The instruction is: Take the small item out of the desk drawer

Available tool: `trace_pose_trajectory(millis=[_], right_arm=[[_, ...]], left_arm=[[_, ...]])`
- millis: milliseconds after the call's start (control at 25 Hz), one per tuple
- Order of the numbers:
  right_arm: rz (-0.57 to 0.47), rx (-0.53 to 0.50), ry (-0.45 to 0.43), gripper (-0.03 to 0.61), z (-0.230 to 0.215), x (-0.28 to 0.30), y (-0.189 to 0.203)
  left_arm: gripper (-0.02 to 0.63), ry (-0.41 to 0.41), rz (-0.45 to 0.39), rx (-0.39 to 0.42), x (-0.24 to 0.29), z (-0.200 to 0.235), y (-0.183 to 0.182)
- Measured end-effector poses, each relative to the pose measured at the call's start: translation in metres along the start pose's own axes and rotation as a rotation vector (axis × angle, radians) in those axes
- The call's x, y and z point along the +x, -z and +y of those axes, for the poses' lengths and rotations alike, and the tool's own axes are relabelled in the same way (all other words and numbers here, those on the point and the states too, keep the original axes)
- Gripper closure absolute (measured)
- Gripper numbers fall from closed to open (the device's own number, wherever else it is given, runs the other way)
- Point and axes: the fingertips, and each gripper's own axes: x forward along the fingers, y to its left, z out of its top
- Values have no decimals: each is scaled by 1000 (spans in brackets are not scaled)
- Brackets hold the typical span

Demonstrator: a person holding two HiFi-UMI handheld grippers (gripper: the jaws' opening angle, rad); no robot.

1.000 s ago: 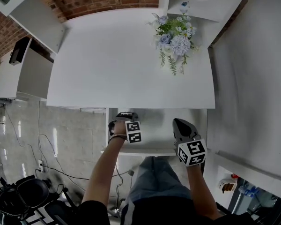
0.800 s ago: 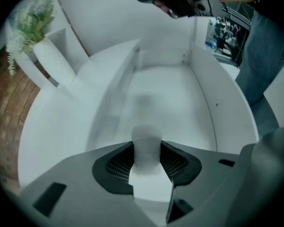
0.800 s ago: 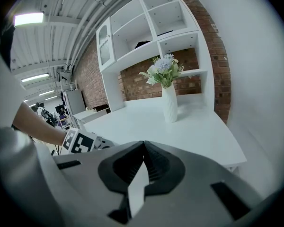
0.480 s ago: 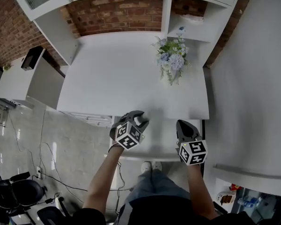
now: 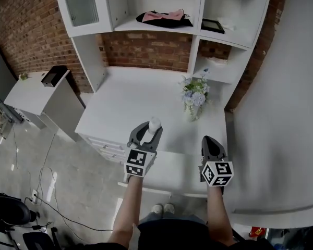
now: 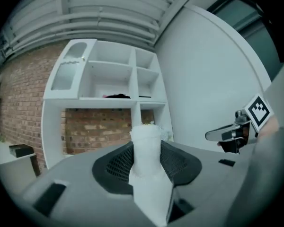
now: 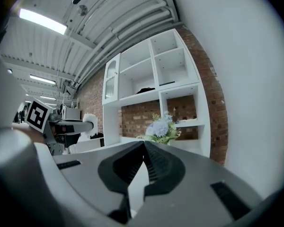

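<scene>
My left gripper (image 5: 152, 128) is raised over the front edge of the white desk (image 5: 130, 100), shut on a small white item (image 5: 154, 123). In the left gripper view the item (image 6: 146, 143) stands upright between the ribbed pads and pokes out past the tips. Below and behind it the open drawer (image 5: 172, 166) shows its pale inside. My right gripper (image 5: 207, 140) hovers over the drawer's right side, its jaws shut with nothing in them (image 7: 144, 146). The right gripper view shows the left gripper (image 7: 71, 125) holding the white item (image 7: 89, 121).
A vase of pale flowers (image 5: 194, 95) stands at the back right of the desk. White shelves (image 5: 161, 14) rise above against a brick wall. A white wall (image 5: 287, 113) runs close on the right. A low side cabinet (image 5: 36, 95) stands at the left.
My left gripper has come up out of the drawer with the white item and moved forward over the desk edge. The head view has tilted up to show the shelves. The right gripper stays shut.
</scene>
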Motion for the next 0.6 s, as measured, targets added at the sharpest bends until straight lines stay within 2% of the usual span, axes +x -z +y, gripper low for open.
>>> trace_pose_trajectory(millis=[240, 600], right_arm=[[-44, -4, -6, 581, 9, -1, -11], [-17, -13, -31, 581, 18, -7, 1]], left_arm=[[449, -93, -23, -88, -23, 3, 6], [451, -103, 15, -115, -29, 6, 18]])
